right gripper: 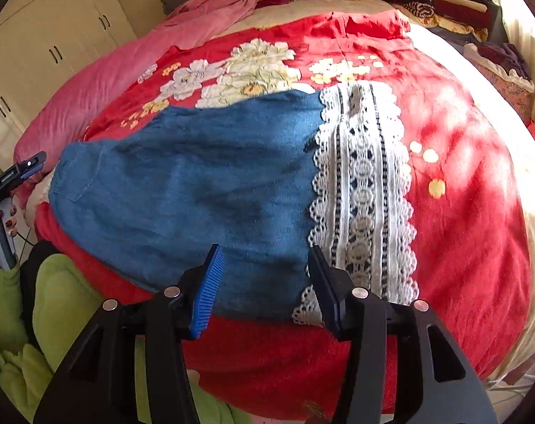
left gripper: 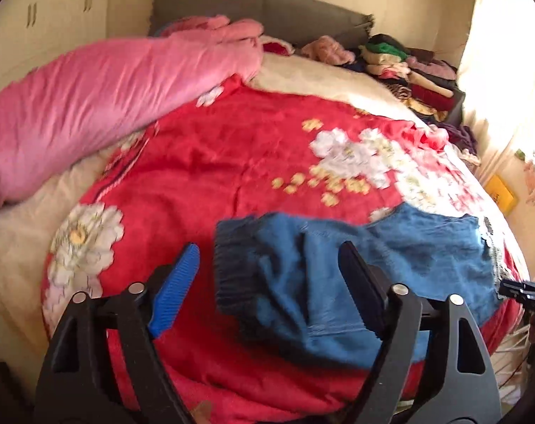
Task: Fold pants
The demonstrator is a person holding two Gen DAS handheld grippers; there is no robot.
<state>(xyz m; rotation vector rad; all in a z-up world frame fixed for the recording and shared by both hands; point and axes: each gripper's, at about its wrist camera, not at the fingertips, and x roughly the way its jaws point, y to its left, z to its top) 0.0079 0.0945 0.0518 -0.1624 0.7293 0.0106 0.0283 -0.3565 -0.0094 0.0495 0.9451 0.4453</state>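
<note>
Right wrist view: pants (right gripper: 197, 183) lie partly folded on bed (right gripper: 462, 212); both grippers, left gripper (left gripper: 271, 289) and right gripper (right gripper: 264, 289), gape empty; further folds remain.

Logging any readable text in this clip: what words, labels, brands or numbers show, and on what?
None can be read.
Left gripper: a small white label on its black body, too small and blurred to read.
Yellow sign by the wall: dark marks, too blurred to read.
Blue pants, red blanket: no text.

no readable text, label on left tongs (right gripper: 18, 173) blurred
</note>
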